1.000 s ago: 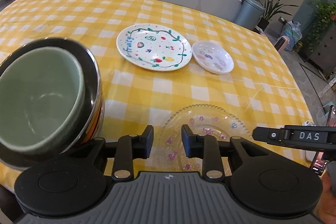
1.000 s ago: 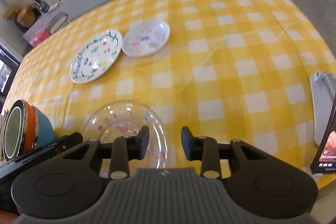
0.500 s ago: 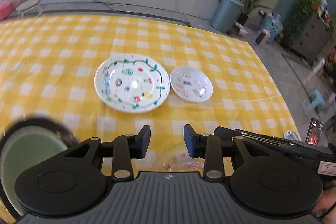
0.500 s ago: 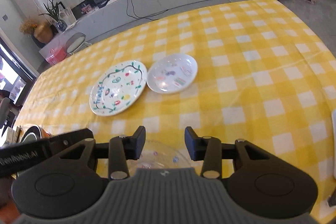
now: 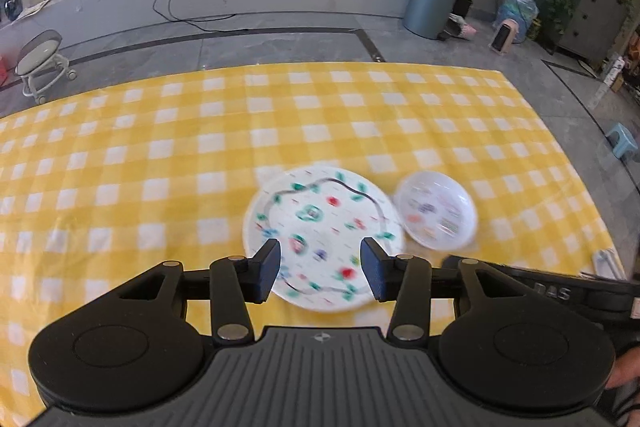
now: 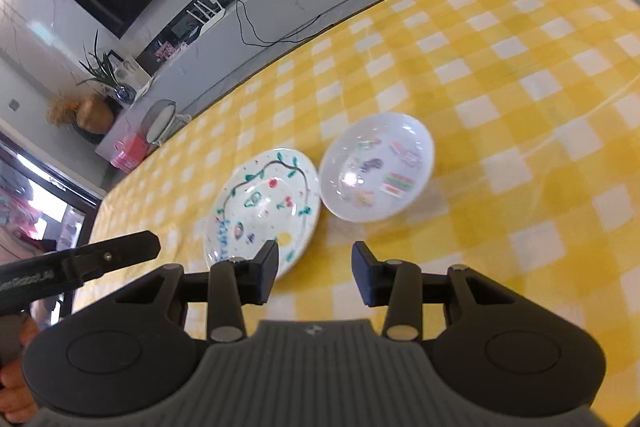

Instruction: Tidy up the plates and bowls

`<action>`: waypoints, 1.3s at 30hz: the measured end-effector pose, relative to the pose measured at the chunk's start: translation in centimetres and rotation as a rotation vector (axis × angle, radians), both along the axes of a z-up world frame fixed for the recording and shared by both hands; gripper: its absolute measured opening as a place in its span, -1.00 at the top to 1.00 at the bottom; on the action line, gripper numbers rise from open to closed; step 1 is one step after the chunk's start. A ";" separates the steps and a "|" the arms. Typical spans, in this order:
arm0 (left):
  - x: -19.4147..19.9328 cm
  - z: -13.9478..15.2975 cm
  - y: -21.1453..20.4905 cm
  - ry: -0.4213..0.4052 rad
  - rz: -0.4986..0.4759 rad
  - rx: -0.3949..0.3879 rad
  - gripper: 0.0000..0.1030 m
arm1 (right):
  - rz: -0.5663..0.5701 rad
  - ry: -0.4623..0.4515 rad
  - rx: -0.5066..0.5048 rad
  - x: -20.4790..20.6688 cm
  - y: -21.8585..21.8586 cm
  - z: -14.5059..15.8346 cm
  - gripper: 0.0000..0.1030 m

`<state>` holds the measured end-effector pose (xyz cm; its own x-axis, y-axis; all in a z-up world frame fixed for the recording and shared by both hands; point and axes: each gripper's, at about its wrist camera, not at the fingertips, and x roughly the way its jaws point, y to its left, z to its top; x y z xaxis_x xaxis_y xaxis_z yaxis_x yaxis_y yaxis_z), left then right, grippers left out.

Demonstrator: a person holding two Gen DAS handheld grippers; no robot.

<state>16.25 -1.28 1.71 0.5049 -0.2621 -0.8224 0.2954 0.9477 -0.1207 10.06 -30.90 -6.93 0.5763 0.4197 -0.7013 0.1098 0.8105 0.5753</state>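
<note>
The left tool (image 5: pixel 320 269), jaws just widened and empty, hangs above the near edge of the painted plate (image 5: pixel 320 239). The small bowl (image 6: pixel 376 167) sits ahead of the right tool (image 6: pixel 314 277), gaping and empty, on the checkered counter (image 6: pixel 500 75).

Bright daylight, motion blur, fisheye warping

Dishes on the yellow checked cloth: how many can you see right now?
2. A large painted plate lies ahead of the grippers, and a small white dish sits close on its right. Others may lie nearer, hidden behind the grippers.
</note>
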 end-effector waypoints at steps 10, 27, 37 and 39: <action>5.6 -4.1 1.8 0.114 -0.005 0.041 -0.03 | 0.000 0.066 0.032 2.8 1.5 -2.3 0.24; 10.0 -8.0 5.8 0.239 0.011 -0.163 0.03 | -0.034 0.116 0.180 3.8 0.6 -5.0 0.57; 10.6 -8.3 7.2 0.264 0.028 -0.239 0.29 | -0.048 0.110 0.216 3.9 0.5 -5.4 0.66; 10.5 -8.4 7.2 0.269 0.021 -0.238 0.39 | -0.052 0.107 0.220 3.8 0.5 -5.4 0.66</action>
